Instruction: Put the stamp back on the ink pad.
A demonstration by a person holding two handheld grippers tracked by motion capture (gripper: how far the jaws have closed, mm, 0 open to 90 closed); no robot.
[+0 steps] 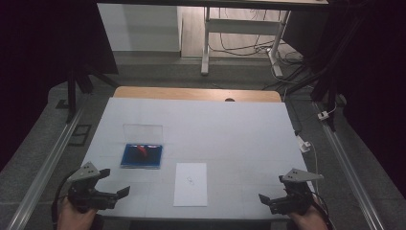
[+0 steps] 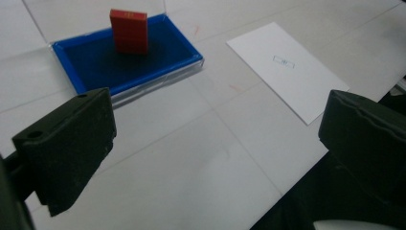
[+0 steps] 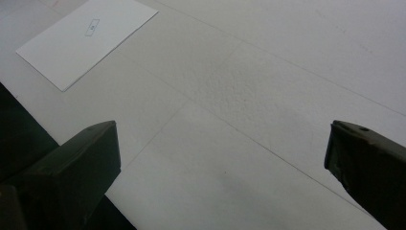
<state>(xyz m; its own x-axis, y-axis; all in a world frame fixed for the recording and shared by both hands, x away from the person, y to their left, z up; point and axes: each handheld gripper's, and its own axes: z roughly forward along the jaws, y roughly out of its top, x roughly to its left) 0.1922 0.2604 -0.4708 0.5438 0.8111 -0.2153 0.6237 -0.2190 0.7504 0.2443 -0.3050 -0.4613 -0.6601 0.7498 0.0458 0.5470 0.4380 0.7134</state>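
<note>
High view: left gripper (image 1: 115,184) and right gripper (image 1: 269,189), fingers spread, holding nothing, at near worktop (image 1: 239,139) edge.
Progress: red rectangular stamp block (image 2: 128,31) upright in blue-lined clear plastic case (image 2: 91,64); white paper sheet (image 1: 191,184) untouched.

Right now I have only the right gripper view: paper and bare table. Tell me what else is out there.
Observer: A blue tray lies left of the paper, apart from it.
Operator: Say what's in it.
Observer: One red block, standing upright on the blue lining.
Operator: Report the left hand-held gripper.
Observer: The left hand-held gripper is open and holds nothing, short of the tray.
</note>
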